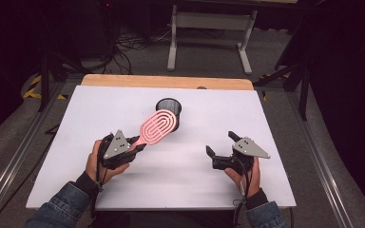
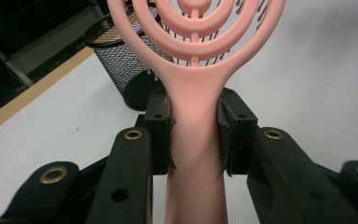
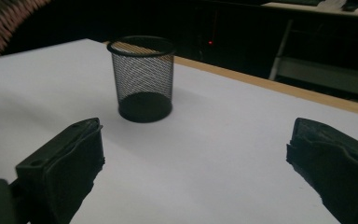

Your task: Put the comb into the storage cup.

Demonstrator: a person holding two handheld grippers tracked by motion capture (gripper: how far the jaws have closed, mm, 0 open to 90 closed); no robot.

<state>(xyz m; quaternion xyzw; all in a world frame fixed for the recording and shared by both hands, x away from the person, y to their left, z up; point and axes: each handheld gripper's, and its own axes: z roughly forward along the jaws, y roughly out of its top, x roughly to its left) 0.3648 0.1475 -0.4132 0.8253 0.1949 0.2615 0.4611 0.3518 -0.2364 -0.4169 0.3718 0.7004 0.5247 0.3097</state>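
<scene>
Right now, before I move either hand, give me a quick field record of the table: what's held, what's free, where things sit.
left gripper: shut on the pink hairbrush by its handle
hairbrush position: lifted off the table, head toward the cup
right gripper: open, holding nothing
mesh cup: black, upright on the white table, appears empty
cup contact: untouched by either gripper

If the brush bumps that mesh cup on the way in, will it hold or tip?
The mesh cup probably tips or slides: it stands tall on a narrow base, looks empty, and its wire walls suggest little weight. The white tabletop looks smooth, so expect little grip.
</scene>
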